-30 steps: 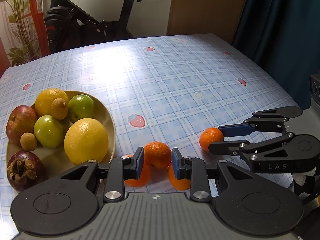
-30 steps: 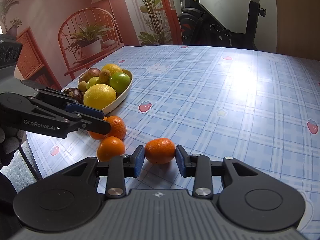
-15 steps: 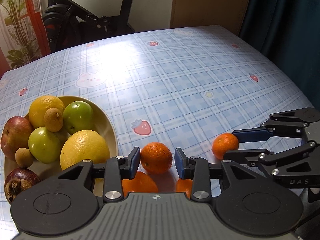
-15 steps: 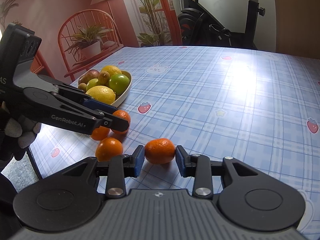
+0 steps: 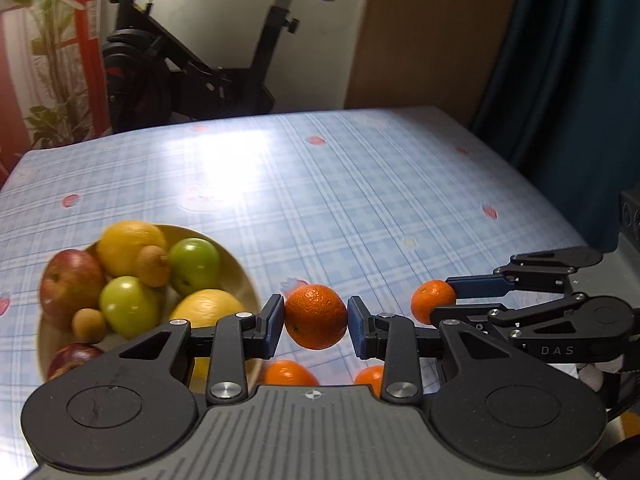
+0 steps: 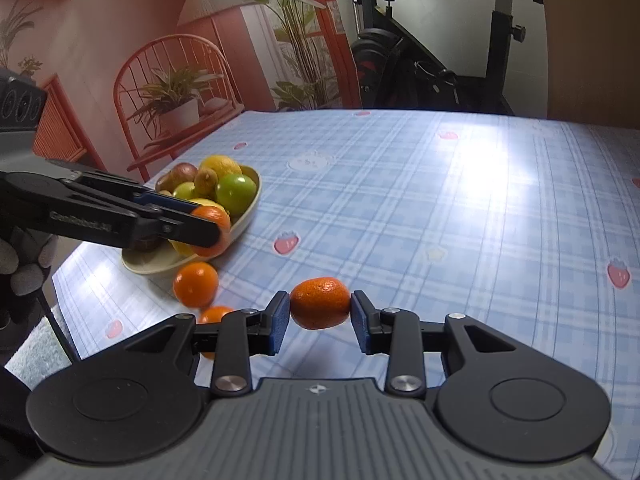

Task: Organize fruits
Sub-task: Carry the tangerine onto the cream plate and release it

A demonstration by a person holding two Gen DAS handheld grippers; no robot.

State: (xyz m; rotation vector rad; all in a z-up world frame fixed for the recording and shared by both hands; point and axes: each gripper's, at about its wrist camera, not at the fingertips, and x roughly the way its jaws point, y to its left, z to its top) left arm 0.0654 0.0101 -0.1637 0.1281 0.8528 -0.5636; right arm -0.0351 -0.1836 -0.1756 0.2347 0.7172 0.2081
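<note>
Two handheld grippers each clamp a mandarin above a blue checked tablecloth point(image 5: 360, 208). The left gripper point(image 5: 315, 318) holds one mandarin point(image 5: 315, 316) lifted; the fruit bowl point(image 5: 240, 276) sits at its nine o'clock. The right gripper point(image 6: 320, 309) pinches another mandarin point(image 6: 320, 302). Two loose mandarins point(image 6: 196, 284) lie at its ten o'clock.

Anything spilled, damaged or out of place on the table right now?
Nothing is spilled or damaged. Two tangerines still lie loose on the tablecloth beside the fruit bowl; each gripper holds another.
</note>
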